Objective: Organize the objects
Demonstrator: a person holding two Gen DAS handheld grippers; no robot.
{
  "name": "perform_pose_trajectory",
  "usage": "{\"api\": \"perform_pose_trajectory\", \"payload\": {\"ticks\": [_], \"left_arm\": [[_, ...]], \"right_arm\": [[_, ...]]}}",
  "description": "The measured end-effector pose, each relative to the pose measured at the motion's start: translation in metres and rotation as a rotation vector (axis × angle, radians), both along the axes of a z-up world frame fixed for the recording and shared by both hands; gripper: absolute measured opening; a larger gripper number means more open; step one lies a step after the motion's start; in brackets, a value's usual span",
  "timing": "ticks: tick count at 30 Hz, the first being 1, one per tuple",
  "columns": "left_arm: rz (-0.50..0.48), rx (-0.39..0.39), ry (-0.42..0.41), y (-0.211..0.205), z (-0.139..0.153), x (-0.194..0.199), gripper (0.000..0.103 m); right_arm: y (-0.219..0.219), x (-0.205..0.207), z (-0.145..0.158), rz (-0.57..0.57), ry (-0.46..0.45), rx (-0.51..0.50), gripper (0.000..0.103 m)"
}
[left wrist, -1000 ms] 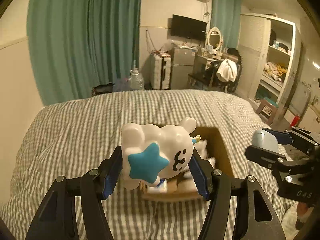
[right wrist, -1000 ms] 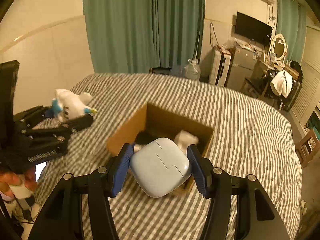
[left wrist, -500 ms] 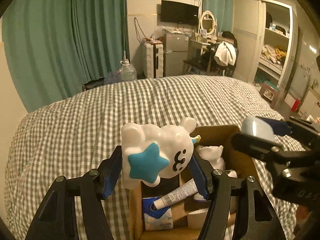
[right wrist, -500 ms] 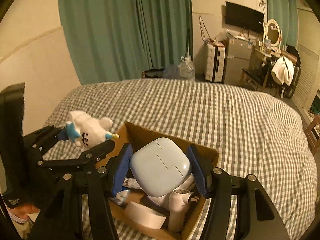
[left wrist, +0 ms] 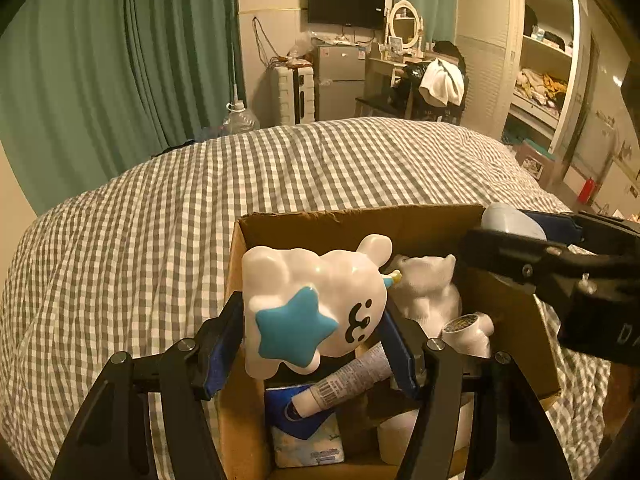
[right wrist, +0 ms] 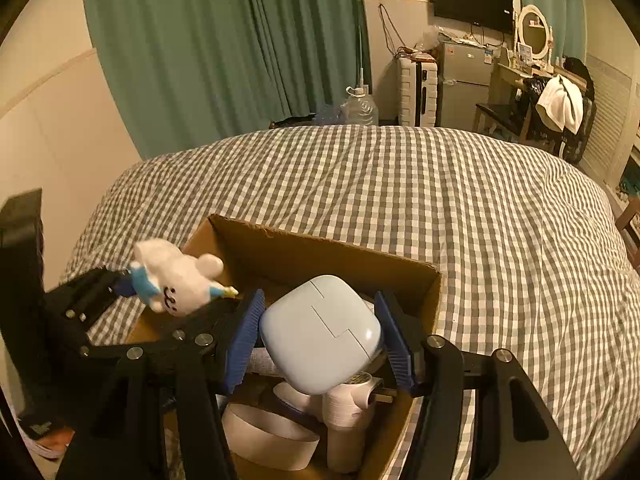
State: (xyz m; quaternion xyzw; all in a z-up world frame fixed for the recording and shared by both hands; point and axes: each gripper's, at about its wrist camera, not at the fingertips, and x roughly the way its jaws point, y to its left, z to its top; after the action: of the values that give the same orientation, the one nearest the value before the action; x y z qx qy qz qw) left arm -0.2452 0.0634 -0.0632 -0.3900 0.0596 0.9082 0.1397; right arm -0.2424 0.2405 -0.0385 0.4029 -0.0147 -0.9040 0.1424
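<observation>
My left gripper is shut on a white animal toy with a blue star and holds it above the left part of an open cardboard box. My right gripper is shut on a pale blue rounded case and holds it above the same box. The toy and the left gripper also show in the right wrist view at the left. The case shows in the left wrist view at the right.
The box lies on a checked bedspread and holds a tube, a blue packet, a white figure and a white roll. Green curtains, a fridge and shelves stand beyond the bed.
Both grippers have moved forward over the box with their objects, and the box interior now fills the lower part of both views.
</observation>
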Motion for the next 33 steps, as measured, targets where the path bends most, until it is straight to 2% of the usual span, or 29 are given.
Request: {"api": "perform_pose_trajectory", "payload": {"ticks": [3, 5, 7, 8, 15, 18, 24, 27, 28, 33], "left_arm": [[0.016, 0.008, -0.011, -0.001, 0.006, -0.001, 0.069], [0.022, 0.014, -0.010, -0.003, 0.014, 0.001, 0.075], [0.031, 0.003, 0.016, -0.005, 0.030, 0.006, 0.083], [0.030, -0.001, 0.029, -0.006, 0.038, 0.010, 0.083], [0.042, 0.000, 0.138, -0.013, 0.123, 0.044, 0.085], [0.062, 0.013, 0.177, -0.020, 0.158, 0.062, 0.097], [0.090, 0.014, 0.294, -0.039, 0.222, 0.110, 0.099], [0.100, 0.020, 0.330, -0.044, 0.240, 0.130, 0.101], [0.105, 0.021, 0.337, -0.046, 0.243, 0.135, 0.101], [0.126, 0.014, 0.377, -0.054, 0.248, 0.162, 0.103]], "right_arm": [[0.003, 0.003, 0.008, -0.017, 0.012, -0.009, 0.064], [0.003, 0.007, 0.019, -0.032, 0.036, -0.007, 0.074], [0.007, 0.012, 0.034, -0.051, 0.056, -0.010, 0.074], [0.009, 0.014, 0.042, -0.059, 0.064, -0.015, 0.074], [0.017, 0.041, 0.111, -0.093, 0.139, -0.004, 0.075], [0.019, 0.063, 0.147, -0.102, 0.184, 0.014, 0.080], [0.017, 0.117, 0.207, -0.127, 0.275, 0.019, 0.084], [0.012, 0.137, 0.223, -0.129, 0.311, 0.030, 0.086], [0.011, 0.145, 0.228, -0.135, 0.326, 0.030, 0.091], [0.011, 0.172, 0.233, -0.175, 0.392, 0.024, 0.100]]}}
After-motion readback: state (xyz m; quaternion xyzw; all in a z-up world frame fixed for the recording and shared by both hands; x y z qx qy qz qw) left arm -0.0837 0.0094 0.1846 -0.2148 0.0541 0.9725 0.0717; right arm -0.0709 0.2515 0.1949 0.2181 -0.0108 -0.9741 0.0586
